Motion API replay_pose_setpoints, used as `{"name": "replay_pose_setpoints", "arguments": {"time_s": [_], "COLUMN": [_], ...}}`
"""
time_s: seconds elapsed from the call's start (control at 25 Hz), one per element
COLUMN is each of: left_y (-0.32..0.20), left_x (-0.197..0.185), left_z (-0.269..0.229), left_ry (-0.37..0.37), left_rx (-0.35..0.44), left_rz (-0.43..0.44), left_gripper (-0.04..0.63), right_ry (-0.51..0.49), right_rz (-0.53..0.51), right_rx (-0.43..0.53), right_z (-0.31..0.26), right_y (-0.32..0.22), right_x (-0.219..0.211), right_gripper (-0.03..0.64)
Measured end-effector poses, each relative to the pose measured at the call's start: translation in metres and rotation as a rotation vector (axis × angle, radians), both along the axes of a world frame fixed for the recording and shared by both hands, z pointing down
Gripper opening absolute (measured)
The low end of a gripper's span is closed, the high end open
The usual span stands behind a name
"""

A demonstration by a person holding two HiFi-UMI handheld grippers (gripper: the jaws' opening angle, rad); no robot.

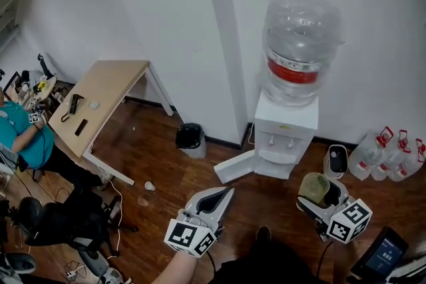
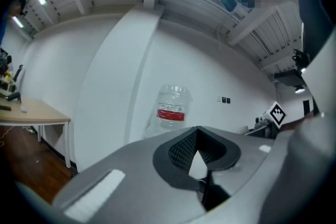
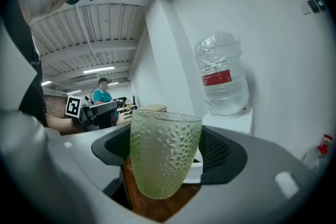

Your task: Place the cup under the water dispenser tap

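Observation:
A pale green dimpled cup [image 3: 164,153] stands upright between the jaws of my right gripper [image 3: 165,157], which is shut on it; from the head view the cup [image 1: 314,187] shows at lower right in that gripper [image 1: 321,197]. The white water dispenser [image 1: 285,136] stands against the wall ahead, with a clear bottle [image 1: 298,46] on top and two taps [image 1: 280,141] above its recess. The bottle [image 3: 222,76] also shows past the cup. My left gripper [image 1: 214,199] is at lower centre, shut with nothing in it; its jaws [image 2: 202,157] meet in the left gripper view.
A small black bin [image 1: 191,137] stands left of the dispenser. A wooden desk [image 1: 100,96] with small items is at the left, a seated person [image 1: 20,136] beside it. Water jugs [image 1: 389,155] and a small appliance [image 1: 337,160] stand right of the dispenser. Cables lie on the floor at lower left.

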State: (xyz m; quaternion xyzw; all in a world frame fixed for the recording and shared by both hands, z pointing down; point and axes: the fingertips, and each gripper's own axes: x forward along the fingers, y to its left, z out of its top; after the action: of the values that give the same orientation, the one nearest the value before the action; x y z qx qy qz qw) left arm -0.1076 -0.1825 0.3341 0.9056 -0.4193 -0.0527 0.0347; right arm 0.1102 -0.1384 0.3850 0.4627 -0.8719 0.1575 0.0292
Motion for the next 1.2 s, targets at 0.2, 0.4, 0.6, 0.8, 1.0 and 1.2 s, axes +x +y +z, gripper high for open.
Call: {"name": "replay_pose_setpoints", "arguments": {"time_s": [0.2, 0.4, 0.6, 0.8, 1.0, 1.2], "left_y": [-0.051, -0.089, -0.124, -0.153, -0.177, -0.196], "left_x": [0.015, 0.028, 0.045, 0.052, 0.041, 0.029], "left_z": [0.008, 0.023, 0.047, 0.067, 0.094, 0.13], "left_ry": [-0.017, -0.061, -0.083, -0.141, -0.172, -0.21], "left_rx": [-0.029, -0.088, -0.142, -0.189, -0.244, -0.304], "left_rz": [0.048, 0.106, 0.221, 0.332, 0.403, 0.475], "left_gripper": [0.003, 0.003, 0.003, 0.003, 0.003, 0.003], "right_ry": [0.008, 0.016, 0.027, 0.082, 0.165, 0.208], "right_rz": [-0.016, 0.02, 0.122, 0.232, 0.316, 0.395], "right_rx": [0.026, 0.014, 0.066, 0.067, -0.036, -0.114], "right_z": [-0.001, 0.006, 0.007, 0.033, 0.092, 0.157], "right_y": [-0.06, -0.098, -0.136, -0.17, -0.192, -0.215], "right_x": [0.011, 0.011, 0.016, 0.015, 0.006, 0.0], "right_gripper": [0.385, 0.385, 0.385, 0.385, 0.385, 0.385]}}
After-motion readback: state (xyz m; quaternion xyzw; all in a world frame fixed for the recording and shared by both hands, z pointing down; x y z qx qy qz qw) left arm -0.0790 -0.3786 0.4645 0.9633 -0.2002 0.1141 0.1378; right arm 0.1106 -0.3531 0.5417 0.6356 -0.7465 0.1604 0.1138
